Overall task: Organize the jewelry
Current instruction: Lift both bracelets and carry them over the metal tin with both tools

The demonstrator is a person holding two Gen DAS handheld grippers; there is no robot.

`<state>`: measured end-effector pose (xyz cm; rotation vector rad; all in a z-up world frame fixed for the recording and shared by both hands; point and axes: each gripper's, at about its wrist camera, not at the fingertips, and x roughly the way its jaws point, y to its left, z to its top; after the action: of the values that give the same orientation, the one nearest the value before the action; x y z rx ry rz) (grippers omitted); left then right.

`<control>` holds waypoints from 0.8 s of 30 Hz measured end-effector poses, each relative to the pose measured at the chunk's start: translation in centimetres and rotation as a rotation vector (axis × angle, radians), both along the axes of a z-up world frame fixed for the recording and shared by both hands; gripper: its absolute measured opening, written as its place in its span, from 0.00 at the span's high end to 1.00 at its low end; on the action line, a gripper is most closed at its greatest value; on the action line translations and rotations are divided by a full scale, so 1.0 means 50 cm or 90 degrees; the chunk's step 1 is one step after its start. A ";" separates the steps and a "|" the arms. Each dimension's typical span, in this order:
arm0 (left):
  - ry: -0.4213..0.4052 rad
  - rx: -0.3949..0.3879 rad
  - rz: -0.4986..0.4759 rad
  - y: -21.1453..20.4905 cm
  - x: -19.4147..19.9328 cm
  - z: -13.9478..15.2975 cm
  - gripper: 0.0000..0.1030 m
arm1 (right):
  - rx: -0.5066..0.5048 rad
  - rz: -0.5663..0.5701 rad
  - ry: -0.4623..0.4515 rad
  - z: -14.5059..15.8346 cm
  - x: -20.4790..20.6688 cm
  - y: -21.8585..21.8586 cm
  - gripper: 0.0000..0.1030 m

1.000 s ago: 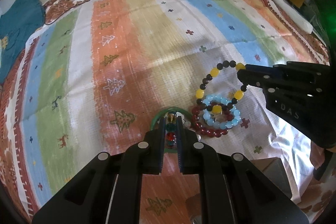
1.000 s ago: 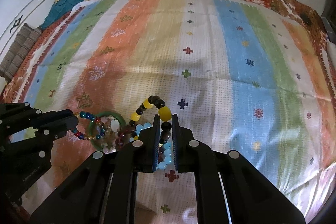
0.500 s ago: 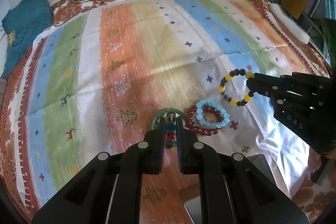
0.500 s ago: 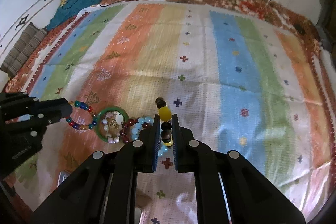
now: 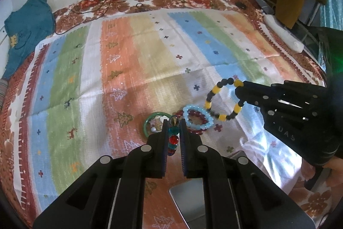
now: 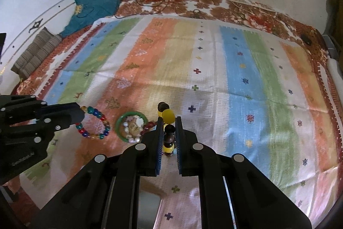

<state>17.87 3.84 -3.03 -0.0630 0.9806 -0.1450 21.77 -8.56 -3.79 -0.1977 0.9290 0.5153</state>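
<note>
Left wrist view: my left gripper (image 5: 173,132) is clamped nearly shut on the multicolour bead bracelet (image 5: 173,138), beads stacked between the pads, lifted off the striped cloth (image 5: 128,70). My right gripper (image 6: 167,132) is pinched just as tight on the yellow-and-black bead bracelet (image 6: 168,121); from the left camera its loop (image 5: 223,100) hangs free in the air. Lying on the cloth: green bangle (image 5: 156,123) with a pale pearl piece inside it, light-blue bead bracelet (image 5: 198,119) lying on the dark red bead bracelet (image 5: 196,131), just beside the bangle. Handling guess: bead strands look light, floppy, elastic-strung; round beads are slick and may roll out of the pads, so pinch across one bead or the cord between two. Bangle looks rigid, grab its rim. A grey flat thing (image 5: 188,201) sits below my fingers, can't tell what it is.
</note>
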 end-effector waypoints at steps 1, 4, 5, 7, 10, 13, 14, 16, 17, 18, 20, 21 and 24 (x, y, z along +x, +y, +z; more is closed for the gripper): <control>-0.002 -0.001 0.000 0.001 -0.005 0.002 0.91 | 0.007 0.005 -0.004 0.005 -0.008 -0.001 0.89; -0.009 -0.013 0.000 0.004 -0.017 0.009 0.91 | 0.011 0.020 -0.022 0.013 -0.026 0.000 0.89; -0.012 -0.014 0.001 0.005 -0.022 0.012 0.91 | 0.010 0.021 -0.026 0.015 -0.028 0.000 0.89; -0.016 -0.017 0.002 0.007 -0.027 0.015 0.91 | 0.012 0.026 -0.032 0.021 -0.038 -0.001 0.89; -0.022 -0.016 0.004 0.008 -0.035 0.019 0.91 | 0.019 0.026 -0.039 0.033 -0.048 -0.007 0.89; -0.026 -0.021 0.001 0.008 -0.045 0.022 0.91 | 0.030 0.030 -0.038 0.042 -0.062 -0.016 0.89; -0.027 -0.022 0.000 0.007 -0.049 0.025 0.91 | 0.032 0.030 -0.039 0.044 -0.065 -0.017 0.89; -0.033 -0.024 -0.003 0.007 -0.057 0.031 0.91 | 0.035 0.034 -0.036 0.047 -0.075 -0.022 0.89; -0.037 -0.026 -0.004 0.005 -0.063 0.035 0.91 | 0.037 0.035 -0.035 0.049 -0.079 -0.025 0.89; -0.040 -0.028 -0.005 0.003 -0.068 0.038 0.91 | 0.040 0.036 -0.034 0.051 -0.083 -0.027 0.89; -0.044 -0.031 -0.008 -0.001 -0.077 0.043 0.91 | 0.047 0.038 -0.038 0.057 -0.094 -0.031 0.89; -0.047 -0.032 -0.010 -0.004 -0.084 0.045 0.91 | 0.049 0.041 -0.041 0.061 -0.100 -0.032 0.89; -0.055 -0.038 -0.015 -0.008 -0.101 0.052 0.91 | 0.058 0.054 -0.049 0.070 -0.121 -0.037 0.89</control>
<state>12.84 3.42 -0.42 -0.1001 0.8914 -0.1971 15.72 -10.39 -0.30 -0.1739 0.8233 0.6231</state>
